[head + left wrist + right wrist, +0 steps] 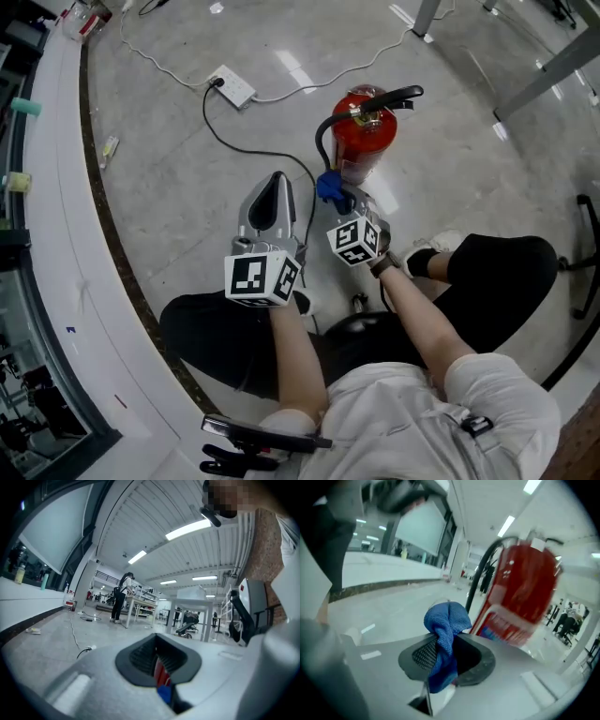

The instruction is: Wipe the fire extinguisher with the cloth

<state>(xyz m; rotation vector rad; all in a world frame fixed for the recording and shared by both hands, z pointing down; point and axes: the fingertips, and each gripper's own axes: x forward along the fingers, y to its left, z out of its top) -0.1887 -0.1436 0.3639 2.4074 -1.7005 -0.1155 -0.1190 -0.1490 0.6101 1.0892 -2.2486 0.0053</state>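
The red fire extinguisher stands upright on the grey floor, with a black handle on top and a black hose down its left side. My right gripper is shut on a bunched blue cloth, held low beside the extinguisher's left side. In the right gripper view the cloth sticks up from between the jaws, and the extinguisher fills the right half close by. My left gripper hovers to the left, its jaws together with nothing between them. Through their slit in the left gripper view I glimpse the extinguisher.
A white power strip with a black cable lies on the floor behind the left gripper. A curved white counter runs along the left. Table legs stand at the upper right, a chair base at the right.
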